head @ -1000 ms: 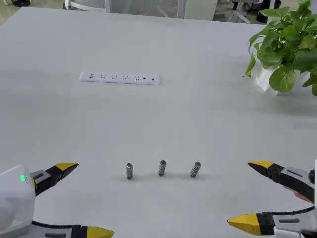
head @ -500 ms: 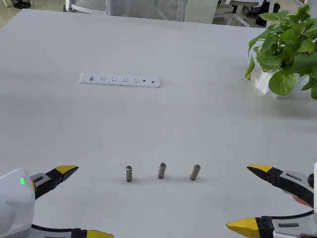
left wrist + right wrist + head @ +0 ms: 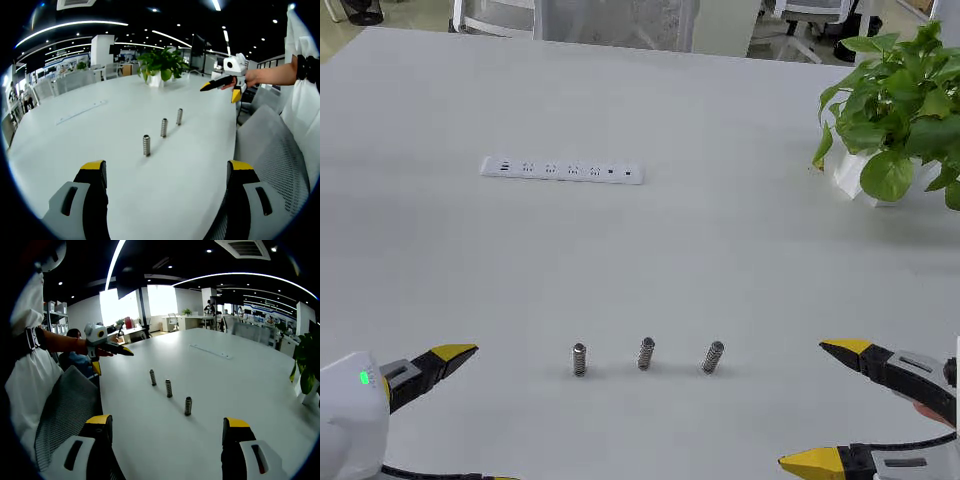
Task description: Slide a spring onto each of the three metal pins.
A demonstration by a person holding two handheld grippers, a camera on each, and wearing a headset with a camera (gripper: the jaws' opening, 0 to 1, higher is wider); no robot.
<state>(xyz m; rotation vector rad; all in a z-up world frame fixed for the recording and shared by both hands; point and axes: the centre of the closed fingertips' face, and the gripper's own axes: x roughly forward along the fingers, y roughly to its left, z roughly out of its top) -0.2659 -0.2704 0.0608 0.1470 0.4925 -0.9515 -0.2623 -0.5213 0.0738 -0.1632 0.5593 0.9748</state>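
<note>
Head view, left to right: the left gripper [image 3: 470, 415] is seen at the lower left edge, its black jaws tipped in yellow and spread wide, with nothing held between them. A small green light [image 3: 364, 378] is lit on its white plastic body. Three short metal pins are set upright in a row near the front of the table [image 3: 720, 250], between the two grippers and well apart from both: the left pin [image 3: 580, 359], the middle pin [image 3: 646, 352] and the right pin [image 3: 713, 357]. A ribbed coil, taken for a spring [image 3: 712, 359], is seen around each, with a smooth rounded cap left bare on top. At the lower right the right gripper [image 3: 820, 405] is likewise held wide apart and empty.

The table is pale grey, matte and smooth. A long white power strip [image 3: 562, 169] is laid flat farther back; its markings are too small to be read. A leafy green plant [image 3: 900, 100] in a white pot [image 3: 855, 175] is placed at the right edge. Curved ceiling light strips [image 3: 240, 277] of an open office are shown in the right gripper view.
</note>
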